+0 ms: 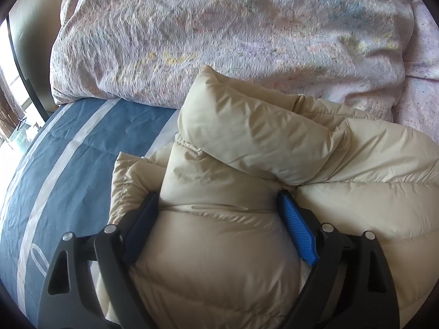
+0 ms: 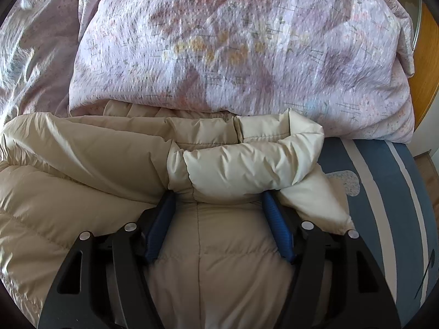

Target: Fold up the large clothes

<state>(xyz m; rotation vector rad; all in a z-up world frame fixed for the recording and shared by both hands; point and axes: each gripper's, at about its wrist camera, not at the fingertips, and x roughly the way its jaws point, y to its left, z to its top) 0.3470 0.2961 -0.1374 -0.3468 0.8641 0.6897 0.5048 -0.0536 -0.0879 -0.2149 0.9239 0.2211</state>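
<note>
A beige puffer jacket (image 1: 247, 142) lies on the bed, bunched and partly folded over itself. My left gripper (image 1: 218, 200) has its blue fingers (image 1: 295, 222) on either side of a thick bulge at the jacket's left end, clamped on it. The same jacket fills the lower half of the right wrist view (image 2: 82, 164). My right gripper (image 2: 219, 201) is clamped on a puffy section at the jacket's right end, under a rolled cuff or collar (image 2: 247, 164). Both fingertips are partly buried in the fabric.
A pink floral duvet (image 1: 219, 33) is heaped behind the jacket and touches its far edge; it also shows in the right wrist view (image 2: 233, 49). The blue striped bed sheet (image 1: 68, 150) lies to the left and to the right (image 2: 389, 192). A wooden door frame (image 2: 428, 54) stands far right.
</note>
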